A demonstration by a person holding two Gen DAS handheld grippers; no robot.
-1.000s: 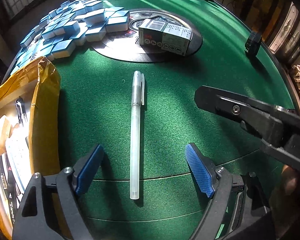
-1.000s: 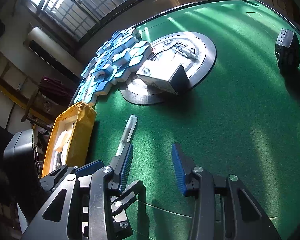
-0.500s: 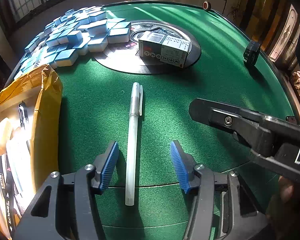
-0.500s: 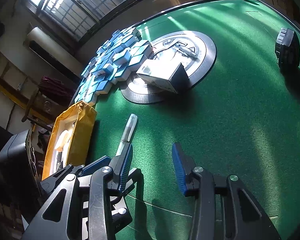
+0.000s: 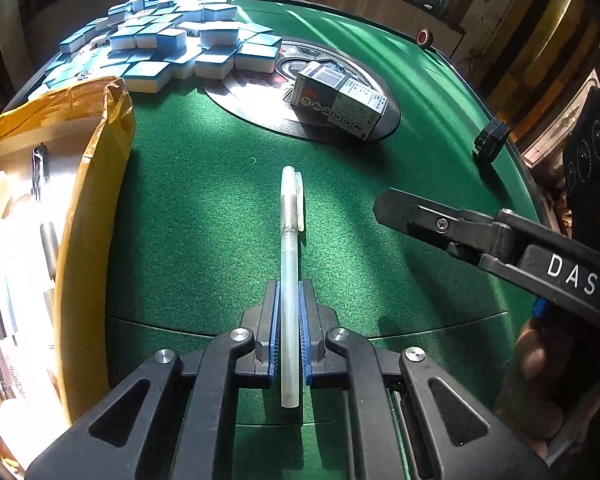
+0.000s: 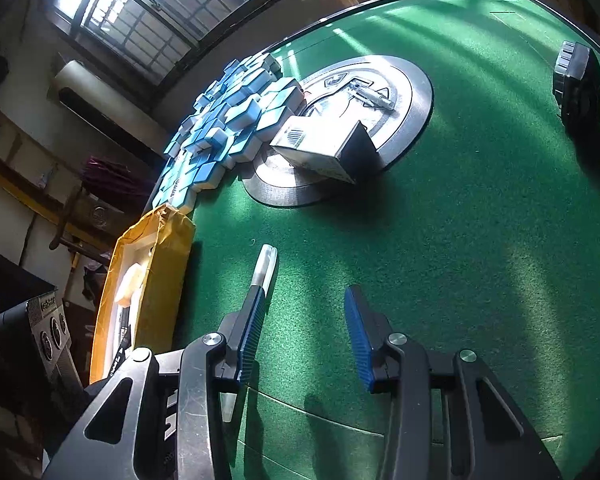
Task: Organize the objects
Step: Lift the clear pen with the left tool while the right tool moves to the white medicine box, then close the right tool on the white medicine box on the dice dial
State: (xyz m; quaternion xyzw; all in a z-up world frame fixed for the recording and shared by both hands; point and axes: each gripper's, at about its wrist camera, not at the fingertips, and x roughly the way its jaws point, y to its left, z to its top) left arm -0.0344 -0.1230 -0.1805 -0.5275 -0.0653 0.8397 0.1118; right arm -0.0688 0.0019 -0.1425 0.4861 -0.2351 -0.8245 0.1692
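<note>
- Left wrist view: the left gripper has its 2 blue pads clamped on the lower barrel of a translucent pen; the capped end points away over the green felt table.
- An open yellow envelope lies at the left, blue-and-white tiles are heaped at the far left, and a small printed carton sits on the round centre plate.
- Right wrist view: the right gripper stands with its jaws apart, nothing between them, over bare felt.
- The pen's cap shows just beyond its left finger.
- A black knob-like object rests far right.
</note>
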